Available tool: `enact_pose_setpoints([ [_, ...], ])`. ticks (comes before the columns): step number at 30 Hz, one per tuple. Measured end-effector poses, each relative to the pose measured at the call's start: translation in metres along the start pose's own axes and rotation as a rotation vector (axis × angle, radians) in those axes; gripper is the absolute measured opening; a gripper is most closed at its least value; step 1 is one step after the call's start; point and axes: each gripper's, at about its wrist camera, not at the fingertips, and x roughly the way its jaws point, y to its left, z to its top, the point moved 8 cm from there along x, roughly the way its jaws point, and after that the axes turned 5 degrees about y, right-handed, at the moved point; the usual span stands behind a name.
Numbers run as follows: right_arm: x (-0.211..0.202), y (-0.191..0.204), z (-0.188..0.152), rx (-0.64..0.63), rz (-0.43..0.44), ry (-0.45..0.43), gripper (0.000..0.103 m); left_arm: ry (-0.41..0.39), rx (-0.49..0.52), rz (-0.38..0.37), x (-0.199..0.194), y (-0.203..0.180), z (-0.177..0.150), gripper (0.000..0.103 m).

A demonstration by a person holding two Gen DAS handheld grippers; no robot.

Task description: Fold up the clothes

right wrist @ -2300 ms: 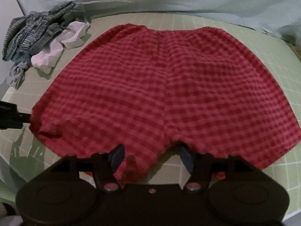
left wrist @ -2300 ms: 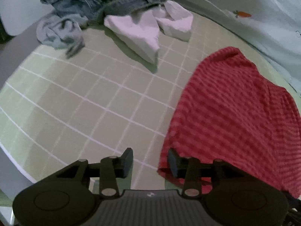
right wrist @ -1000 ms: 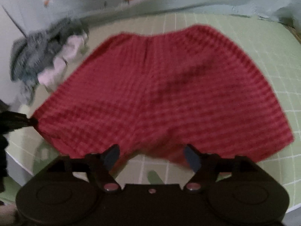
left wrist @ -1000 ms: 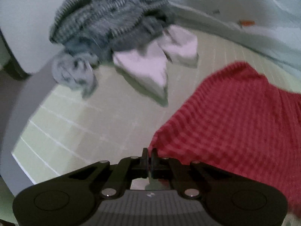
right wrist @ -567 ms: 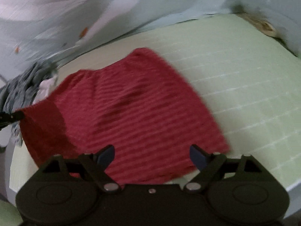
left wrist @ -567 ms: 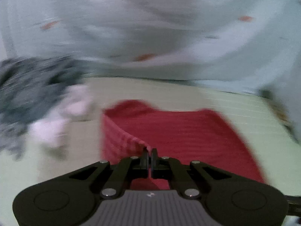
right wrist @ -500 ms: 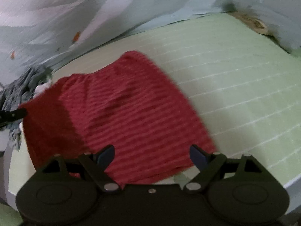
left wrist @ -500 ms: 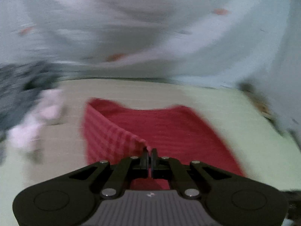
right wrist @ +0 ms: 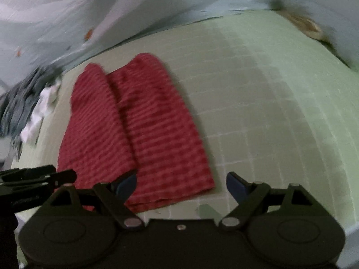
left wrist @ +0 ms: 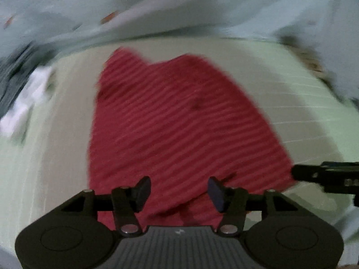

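- A pale green counter (right wrist: 258, 94) marked with a white grid fills most of both views; its near edge runs just under the grippers.
- A light blue cloth (right wrist: 157, 2) with small orange motifs hangs or lies bunched along the counter's far edge (both views are blurred, so finer detail is lost).
- Red checked shorts (right wrist: 139, 130) lie flat on the counter, folded lengthwise so that one half rests on the other, with a lengthwise crease running from the far edge toward the near edge. They sit toward the counter's left side, their hem just short of the near edge. In the left wrist view the shorts (left wrist: 175, 121) fill the middle of the frame.
- A heap of grey-blue striped clothes (right wrist: 20, 103) with a white garment (right wrist: 39, 116) against it lies at the counter's far left corner, just beside the shorts but apart from them.
- The right gripper (right wrist: 181, 182) hovers over the near edge with its fingers spread wide and holding nothing; the left finger overlaps the shorts' hem in the picture.
- The left gripper (left wrist: 178, 189) also has its fingers parted and empty, above the shorts' near hem.
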Motion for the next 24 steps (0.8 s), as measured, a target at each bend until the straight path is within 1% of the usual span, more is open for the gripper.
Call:
enact_pose_setpoints([
  [3, 0.016, 0.016, 0.009, -0.084, 0.062, 0.004, 0.087, 0.039, -0.084, 0.065, 0.008, 0.018, -0.017, 0.063],
  [6, 0.032, 0.033, 0.018, -0.158, 0.131, 0.011, 0.077, 0.066, -0.134, 0.115, 0.02, 0.024, -0.032, 0.065],
  [8, 0.045, 0.045, 0.023, -0.185, 0.171, 0.018, 0.066, 0.078, -0.152, 0.155, 0.03, 0.029, -0.04, 0.065],
  [9, 0.051, 0.051, 0.025, -0.203, 0.186, 0.021, 0.064, 0.076, -0.167, 0.167, 0.032, 0.031, -0.044, 0.065],
  [10, 0.059, 0.056, 0.026, -0.22, 0.195, 0.028, 0.059, 0.074, -0.183, 0.179, 0.034, 0.033, -0.048, 0.065],
  [13, 0.081, 0.068, 0.022, -0.252, 0.204, 0.069, 0.049, 0.081, -0.25, 0.176, 0.041, 0.036, -0.055, 0.065],
  [15, 0.09, 0.072, 0.019, -0.252, 0.194, 0.086, 0.044, 0.075, -0.289, 0.176, 0.042, 0.039, -0.057, 0.068],
  [16, 0.092, 0.073, 0.019, -0.262, 0.19, 0.083, 0.038, 0.077, -0.297, 0.178, 0.044, 0.04, -0.057, 0.07],
  [17, 0.094, 0.074, 0.018, -0.271, 0.185, 0.081, 0.025, 0.079, -0.304, 0.18, 0.045, 0.041, -0.058, 0.071],
  [18, 0.095, 0.076, 0.017, -0.28, 0.18, 0.078, 0.015, 0.081, -0.312, 0.182, 0.047, 0.043, -0.058, 0.072],
  [19, 0.095, 0.075, 0.017, -0.281, 0.181, 0.074, 0.002, 0.081, -0.32, 0.187, 0.046, 0.045, -0.06, 0.072],
  [22, 0.083, 0.069, 0.021, -0.257, 0.197, 0.04, 0.001, 0.082, -0.343, 0.203, 0.045, 0.053, -0.064, 0.072],
  [24, 0.07, 0.062, 0.024, -0.233, 0.202, 0.012, 0.001, 0.082, -0.358, 0.214, 0.043, 0.058, -0.066, 0.074],
])
